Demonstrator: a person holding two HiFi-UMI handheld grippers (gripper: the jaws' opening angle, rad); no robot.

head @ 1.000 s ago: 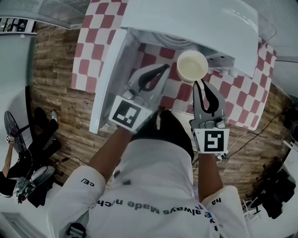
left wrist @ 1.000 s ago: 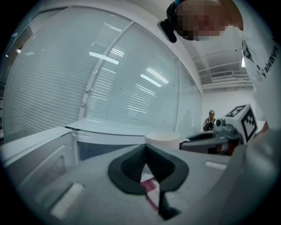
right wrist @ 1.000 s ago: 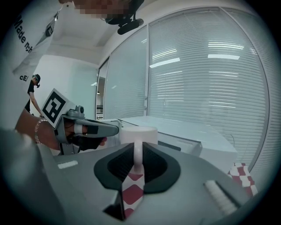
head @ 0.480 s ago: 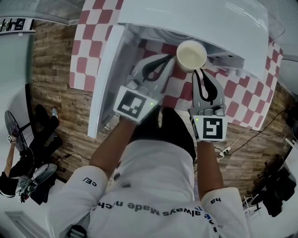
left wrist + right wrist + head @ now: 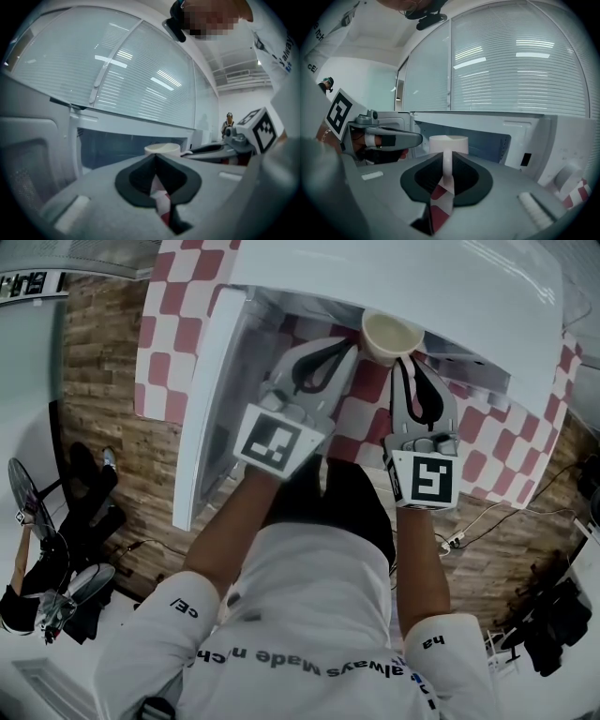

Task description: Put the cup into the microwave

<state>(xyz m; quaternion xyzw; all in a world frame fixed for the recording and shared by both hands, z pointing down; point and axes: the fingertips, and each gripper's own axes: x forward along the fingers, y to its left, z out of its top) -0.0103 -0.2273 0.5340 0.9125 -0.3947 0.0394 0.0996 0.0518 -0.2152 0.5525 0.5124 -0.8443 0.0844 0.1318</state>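
The white cup (image 5: 392, 334) hangs at the mouth of the white microwave (image 5: 422, 277), its far rim hidden under the oven's top edge. My right gripper (image 5: 405, 362) is shut on the cup's handle. In the right gripper view the handle (image 5: 447, 161) is pinched between the jaws, with the cup (image 5: 448, 144) in front of the dark cavity (image 5: 487, 140). My left gripper (image 5: 351, 346) is shut with nothing in it, just left of the cup. The left gripper view shows its tips (image 5: 155, 157) meeting, the cup (image 5: 162, 149) beyond them.
The microwave door (image 5: 211, 399) stands open to the left. The oven sits on a red and white checked cloth (image 5: 178, 324). Its control panel with a knob (image 5: 567, 173) is right of the cavity. A person (image 5: 23, 577) is on the wooden floor at far left.
Both grippers have moved forward toward the microwave opening, the right one carrying the cup. The cup's rim now sits partly under the oven's top edge.
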